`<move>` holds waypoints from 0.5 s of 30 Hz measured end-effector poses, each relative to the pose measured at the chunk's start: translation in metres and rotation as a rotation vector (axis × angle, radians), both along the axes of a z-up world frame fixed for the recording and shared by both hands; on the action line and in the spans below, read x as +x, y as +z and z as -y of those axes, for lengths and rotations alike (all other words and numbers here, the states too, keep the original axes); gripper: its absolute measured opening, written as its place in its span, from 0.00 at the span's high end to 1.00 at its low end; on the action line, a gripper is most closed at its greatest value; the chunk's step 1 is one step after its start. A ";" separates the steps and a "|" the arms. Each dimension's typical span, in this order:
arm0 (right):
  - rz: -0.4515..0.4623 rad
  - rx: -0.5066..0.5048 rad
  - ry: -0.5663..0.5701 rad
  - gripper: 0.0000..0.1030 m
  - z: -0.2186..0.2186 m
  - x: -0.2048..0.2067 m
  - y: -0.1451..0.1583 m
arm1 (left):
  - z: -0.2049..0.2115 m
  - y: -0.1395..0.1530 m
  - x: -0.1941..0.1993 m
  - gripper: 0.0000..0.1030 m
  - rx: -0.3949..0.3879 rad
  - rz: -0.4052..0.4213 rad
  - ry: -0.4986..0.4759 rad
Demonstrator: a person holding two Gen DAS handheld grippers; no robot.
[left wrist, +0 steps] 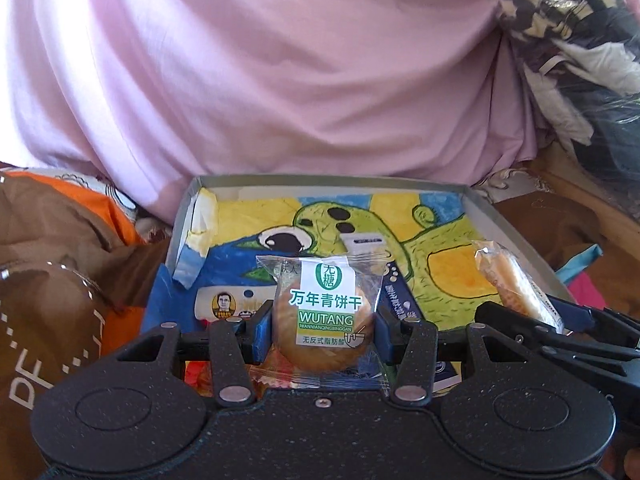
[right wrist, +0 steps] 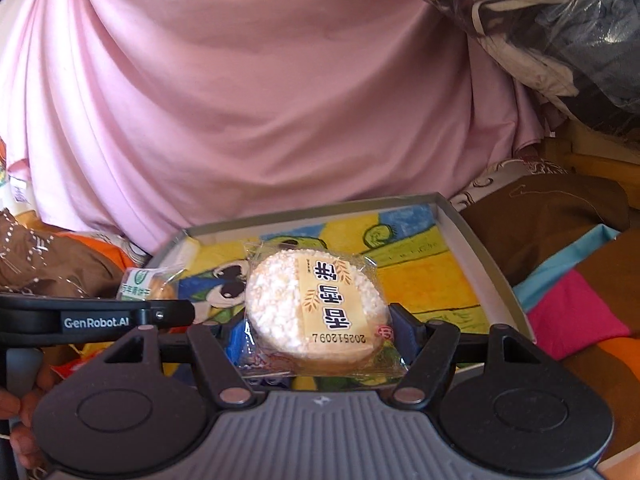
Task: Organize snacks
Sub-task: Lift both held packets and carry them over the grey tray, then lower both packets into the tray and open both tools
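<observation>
Left tool (left wrist: 323,330) clamped on wrapped green-label biscuit (left wrist: 324,320). Right tool (right wrist: 316,328) clamped on wrapped rice cracker (right wrist: 316,306). Both packets held above shallow box (left wrist: 516,236) with painted lining; pink cloth (left wrist: 280,80) beyond the box.

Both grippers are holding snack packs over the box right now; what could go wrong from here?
The left gripper and right gripper pinch the WUTANG biscuit and the rice cracker across the biscuits themselves, so squeezing harder may crack them. The grippers sit close together above the box; they could bump when lowering.
</observation>
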State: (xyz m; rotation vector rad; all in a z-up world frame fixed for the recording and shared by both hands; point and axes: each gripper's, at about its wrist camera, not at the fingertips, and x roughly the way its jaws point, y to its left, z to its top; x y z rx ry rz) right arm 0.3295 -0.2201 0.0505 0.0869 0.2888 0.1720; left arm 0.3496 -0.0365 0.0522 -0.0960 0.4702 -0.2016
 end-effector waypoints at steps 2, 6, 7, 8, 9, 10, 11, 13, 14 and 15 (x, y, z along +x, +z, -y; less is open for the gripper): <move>-0.004 -0.003 -0.004 0.29 0.000 0.002 -0.001 | 0.000 -0.003 0.003 0.50 -0.004 -0.010 0.005; -0.018 -0.023 -0.016 0.29 -0.001 0.008 -0.001 | 0.002 -0.006 0.006 0.50 -0.010 -0.020 0.021; -0.023 -0.026 -0.017 0.29 -0.001 0.009 -0.002 | 0.002 -0.006 0.007 0.47 -0.011 -0.020 0.030; -0.028 -0.027 -0.018 0.28 -0.001 0.010 -0.002 | 0.002 -0.006 0.007 0.43 -0.015 -0.021 0.035; -0.028 -0.028 -0.020 0.27 -0.001 0.010 -0.001 | 0.002 -0.006 0.007 0.41 -0.021 -0.022 0.038; -0.028 -0.030 -0.021 0.26 -0.001 0.011 -0.001 | 0.001 -0.006 0.007 0.36 -0.023 -0.018 0.045; -0.027 -0.032 -0.020 0.23 0.000 0.010 0.000 | 0.001 -0.006 0.006 0.30 -0.025 -0.016 0.052; -0.020 -0.032 -0.022 0.21 0.000 0.009 0.001 | -0.001 -0.005 0.005 0.27 -0.037 -0.009 0.063; -0.015 -0.030 -0.023 0.19 0.001 0.008 0.002 | -0.002 -0.004 0.004 0.24 -0.044 -0.007 0.069; -0.011 -0.028 -0.023 0.18 0.002 0.007 0.004 | -0.003 -0.003 0.003 0.23 -0.048 -0.005 0.076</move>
